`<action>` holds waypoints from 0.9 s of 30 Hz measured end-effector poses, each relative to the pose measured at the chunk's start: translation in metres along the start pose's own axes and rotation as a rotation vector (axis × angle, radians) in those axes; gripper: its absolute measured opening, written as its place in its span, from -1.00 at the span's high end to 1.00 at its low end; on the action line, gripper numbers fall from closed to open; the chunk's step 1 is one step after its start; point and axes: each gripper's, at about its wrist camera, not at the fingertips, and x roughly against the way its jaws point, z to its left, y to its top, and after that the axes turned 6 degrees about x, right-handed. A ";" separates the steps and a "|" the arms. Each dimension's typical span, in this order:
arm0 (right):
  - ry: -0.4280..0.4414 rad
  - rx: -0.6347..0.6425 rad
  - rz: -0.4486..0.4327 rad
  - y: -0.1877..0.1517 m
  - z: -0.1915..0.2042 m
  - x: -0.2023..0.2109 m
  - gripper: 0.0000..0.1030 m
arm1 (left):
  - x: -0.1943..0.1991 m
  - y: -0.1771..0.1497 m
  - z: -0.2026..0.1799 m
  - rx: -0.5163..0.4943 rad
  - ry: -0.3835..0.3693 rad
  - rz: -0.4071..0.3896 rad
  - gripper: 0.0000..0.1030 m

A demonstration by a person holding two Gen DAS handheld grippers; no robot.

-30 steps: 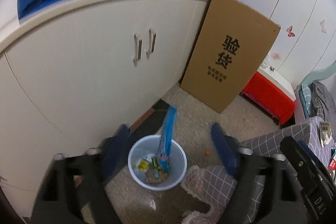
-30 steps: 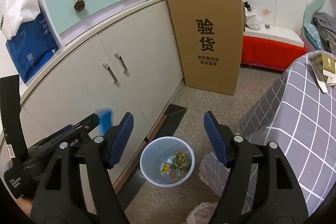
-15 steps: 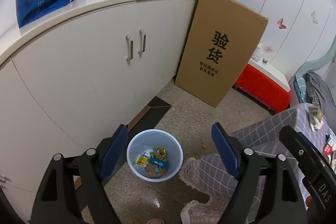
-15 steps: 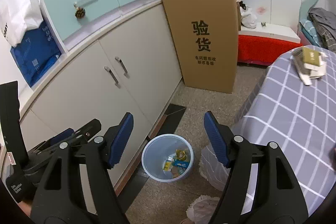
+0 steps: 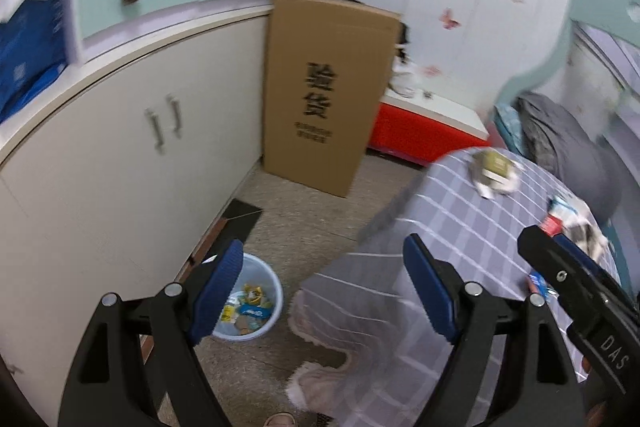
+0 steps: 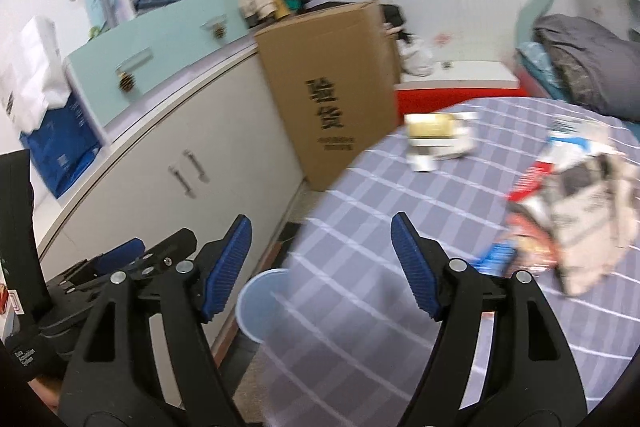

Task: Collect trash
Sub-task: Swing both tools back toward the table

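A pale blue bin point(image 5: 256, 301) stands on the floor by the white cabinet, with several wrappers inside; its rim also shows in the right wrist view point(image 6: 260, 301). My left gripper point(image 5: 322, 293) is open and empty, above the bin and the table edge. My right gripper point(image 6: 320, 269) is open and empty over the checked tablecloth point(image 6: 420, 227). On the table lie a gold-and-white packet pile point(image 6: 438, 139) and a heap of crumpled wrappers point(image 6: 576, 211). The packet pile point(image 5: 494, 173) and wrappers point(image 5: 572, 223) also show in the left wrist view.
A tall cardboard box point(image 5: 324, 95) leans by the white cabinet point(image 5: 120, 167). A red-and-white bench point(image 5: 428, 127) stands behind. A bed with grey bedding point(image 5: 568, 143) is at the right. Teal drawers point(image 6: 152, 63) sit on the cabinet top.
The blue wrapper dropped from my left gripper into the bin. Both grippers then swung up and to the right, from over the bin towards the table. Both stay open.
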 end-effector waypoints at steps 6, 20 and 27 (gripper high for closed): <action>-0.095 -0.066 -0.015 -0.010 -0.078 0.040 -0.42 | -0.004 -0.020 -0.080 -0.131 -0.062 0.029 -0.56; -0.187 -0.204 0.021 -0.039 -0.196 0.069 -0.46 | -0.028 -0.071 -0.210 -0.462 -0.145 0.058 -0.56; -0.218 -0.214 0.031 -0.037 -0.225 0.072 -0.50 | -0.052 -0.086 -0.240 -0.599 -0.106 0.129 -0.56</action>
